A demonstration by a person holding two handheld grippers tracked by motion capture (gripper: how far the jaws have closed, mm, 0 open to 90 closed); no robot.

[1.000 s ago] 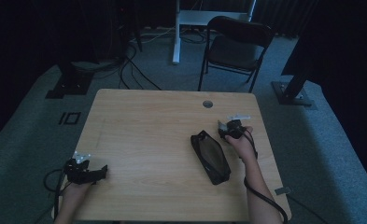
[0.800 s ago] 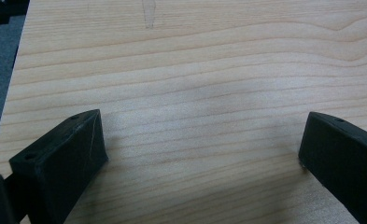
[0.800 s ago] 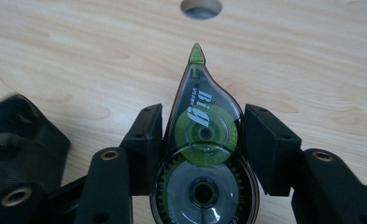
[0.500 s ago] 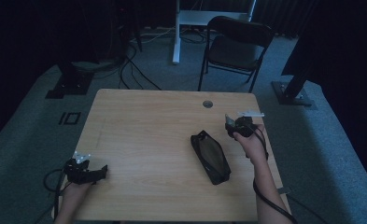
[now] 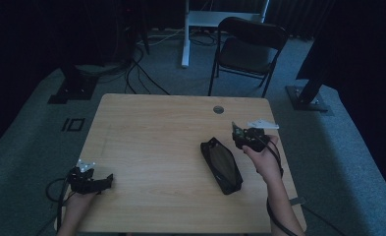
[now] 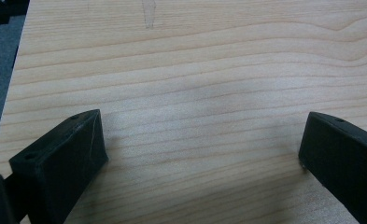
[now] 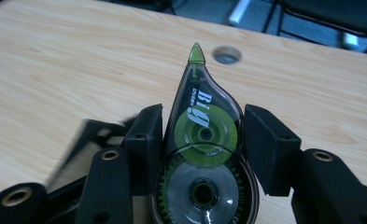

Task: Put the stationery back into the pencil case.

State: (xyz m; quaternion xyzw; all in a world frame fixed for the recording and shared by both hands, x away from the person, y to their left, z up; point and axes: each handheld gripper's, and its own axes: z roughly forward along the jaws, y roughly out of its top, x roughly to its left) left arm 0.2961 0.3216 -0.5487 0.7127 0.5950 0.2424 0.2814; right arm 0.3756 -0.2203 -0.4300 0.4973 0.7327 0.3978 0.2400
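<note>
Wooden table (image 5: 161, 142), light grain, cable hole (image 5: 218, 109) near far edge; black pouch (image 5: 222, 164) lying right of centre. Right gripper (image 7: 200, 140) raised by right edge, clamped on correction tape dispenser (image 7: 202, 154), green tip forward. Left gripper (image 6: 202, 154) at near-left corner, jaws spread wide, nothing between.

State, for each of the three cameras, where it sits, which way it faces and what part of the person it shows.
High view: above the table, looking forward and down; both forearms, black pouch.
Left gripper view: rides the left claw, facing bare wood between open jaws.
Right gripper view: rides the right claw, facing the correction tape dispenser it grips.
Shared: the table's grommet hole.
</note>
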